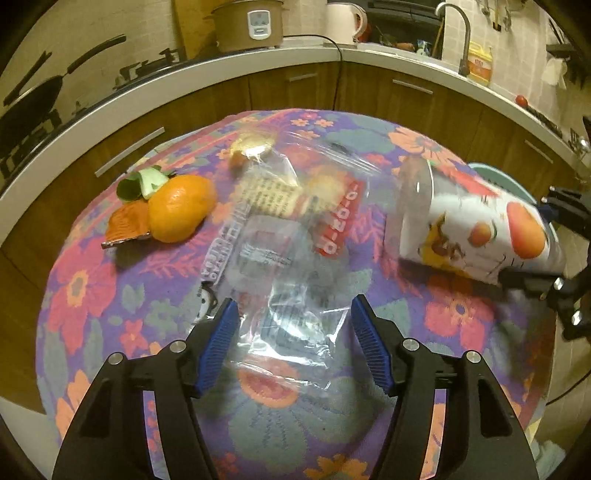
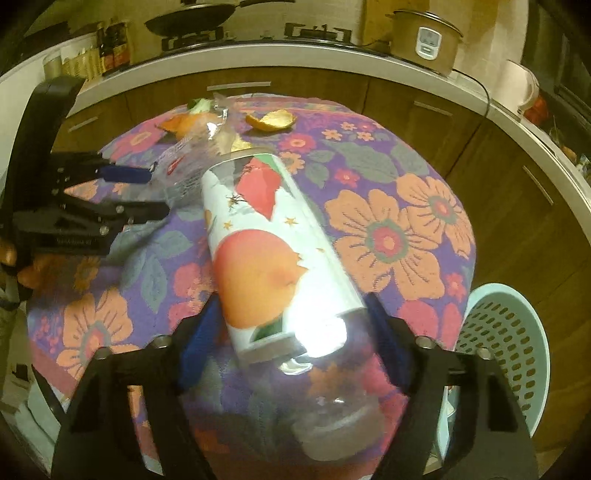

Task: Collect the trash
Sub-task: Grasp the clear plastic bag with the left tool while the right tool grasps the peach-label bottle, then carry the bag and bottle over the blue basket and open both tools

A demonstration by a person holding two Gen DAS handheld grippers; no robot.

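A clear plastic wrapper [image 1: 291,254] with red print lies on the flowered tablecloth [image 1: 110,295]. My left gripper [image 1: 291,314] is open, its blue pads either side of the wrapper's near end. My right gripper [image 2: 291,314] is shut on a clear plastic bottle [image 2: 273,258] with a white fruit label, held tilted above the table; it also shows in the left wrist view [image 1: 472,221]. An orange peel [image 1: 181,206] with a green scrap lies at the left. Another peel piece [image 2: 271,120] lies at the far edge.
A pale green perforated bin [image 2: 506,332] stands beside the table at the right. Kitchen counter [image 1: 258,62] with a rice cooker [image 1: 247,24], kettle and sink runs behind. Brown cabinets stand below it.
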